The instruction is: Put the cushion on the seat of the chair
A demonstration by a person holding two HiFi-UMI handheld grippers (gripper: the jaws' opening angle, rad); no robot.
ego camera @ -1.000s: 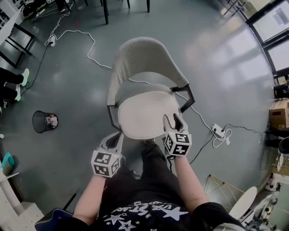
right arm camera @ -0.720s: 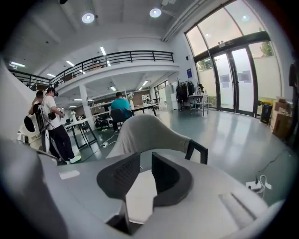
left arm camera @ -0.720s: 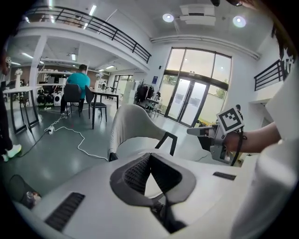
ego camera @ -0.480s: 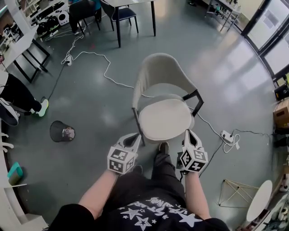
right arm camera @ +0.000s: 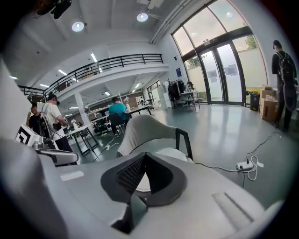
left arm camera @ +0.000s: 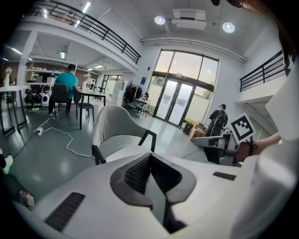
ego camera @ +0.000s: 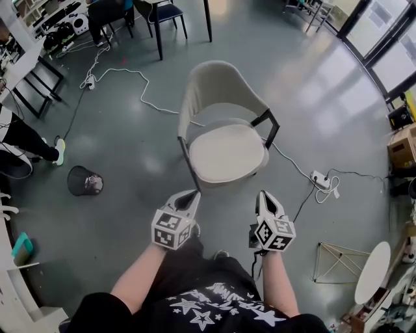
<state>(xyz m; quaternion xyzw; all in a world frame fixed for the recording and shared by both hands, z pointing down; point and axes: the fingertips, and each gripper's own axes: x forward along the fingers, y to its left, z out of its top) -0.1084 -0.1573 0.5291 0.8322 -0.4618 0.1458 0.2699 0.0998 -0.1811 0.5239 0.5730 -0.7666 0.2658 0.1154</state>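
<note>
A beige chair (ego camera: 214, 88) with a curved back and black legs stands on the grey floor ahead of me. A pale round cushion (ego camera: 226, 153) lies flat on its seat. My left gripper (ego camera: 190, 195) hangs short of the seat's front left corner, shut and holding nothing. Level with it, my right gripper (ego camera: 263, 195) is shut and empty too, clear of the seat's front edge. In the left gripper view the chair (left arm camera: 114, 123) shows beyond the closed left gripper (left arm camera: 150, 155). The right gripper view has the cushion (right arm camera: 174, 154) just past the closed right gripper (right arm camera: 145, 155).
A white cable (ego camera: 130, 81) runs across the floor behind the chair to a power strip (ego camera: 320, 179) at the right. A dark bin (ego camera: 84, 181) sits at the left. A table with chairs (ego camera: 162, 13) stands behind, and a round white table (ego camera: 374, 273) and boxes (ego camera: 402, 153) at the right.
Both grippers have drawn back from the seat's front edge toward my body. The right jaws, open beside the cushion a second ago, are closed now. The cushion stays on the seat.
</note>
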